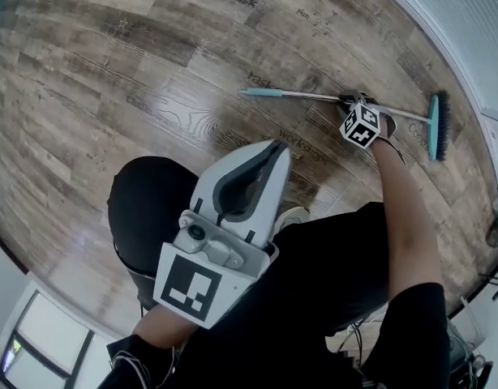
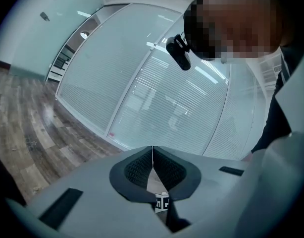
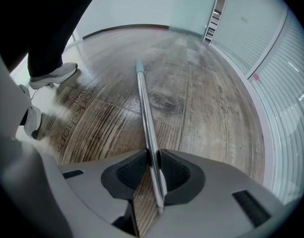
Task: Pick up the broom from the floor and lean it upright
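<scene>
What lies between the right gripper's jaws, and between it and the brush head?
The broom's metal handle, clamped by the right gripper, in its own view. Head view: only handle over wood floor runs to the brush head.

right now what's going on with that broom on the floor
A person is bent over the broom, which lies flat on the wooden floor. The right hand-held gripper is closed on its metal handle, toward the brush end; nothing is lifted yet. The left hand-held gripper is shut and empty, held up away from the broom.
</scene>
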Available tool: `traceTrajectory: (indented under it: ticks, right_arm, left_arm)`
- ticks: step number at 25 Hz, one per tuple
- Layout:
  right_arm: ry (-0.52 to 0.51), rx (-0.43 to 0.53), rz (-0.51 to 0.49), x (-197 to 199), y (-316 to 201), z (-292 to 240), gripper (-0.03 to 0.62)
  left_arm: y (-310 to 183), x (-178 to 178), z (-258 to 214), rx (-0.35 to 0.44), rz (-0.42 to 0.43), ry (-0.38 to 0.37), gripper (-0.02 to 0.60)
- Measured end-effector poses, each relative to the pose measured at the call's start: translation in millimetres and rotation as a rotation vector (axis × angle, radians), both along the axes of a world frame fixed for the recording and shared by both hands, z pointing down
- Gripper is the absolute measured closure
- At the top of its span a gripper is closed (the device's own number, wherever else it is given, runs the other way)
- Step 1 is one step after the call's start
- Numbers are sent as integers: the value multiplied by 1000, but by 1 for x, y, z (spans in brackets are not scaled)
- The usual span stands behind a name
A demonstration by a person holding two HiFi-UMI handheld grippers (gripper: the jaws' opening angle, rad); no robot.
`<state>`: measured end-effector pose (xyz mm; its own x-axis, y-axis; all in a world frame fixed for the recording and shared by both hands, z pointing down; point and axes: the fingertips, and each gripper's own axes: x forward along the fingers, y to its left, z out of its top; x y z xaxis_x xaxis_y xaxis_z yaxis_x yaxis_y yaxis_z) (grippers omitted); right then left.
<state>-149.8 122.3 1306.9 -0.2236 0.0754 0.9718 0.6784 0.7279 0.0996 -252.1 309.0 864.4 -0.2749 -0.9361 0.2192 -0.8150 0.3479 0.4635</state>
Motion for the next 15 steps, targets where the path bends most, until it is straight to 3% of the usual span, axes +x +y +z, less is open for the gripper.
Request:
traceTrajectory:
  ticks: [4, 7, 15]
  right_arm:
    - [21, 37, -61, 2, 4, -1, 506]
    - [9, 44, -82, 3, 7, -8, 508]
    - [-163, 1, 32, -24, -4, -84, 509]
  left_arm:
    - [2, 1, -2, 2, -22, 24, 561]
    - [1, 10, -14, 25, 14, -1, 561]
    - [-11, 27, -29, 17, 110, -44, 561]
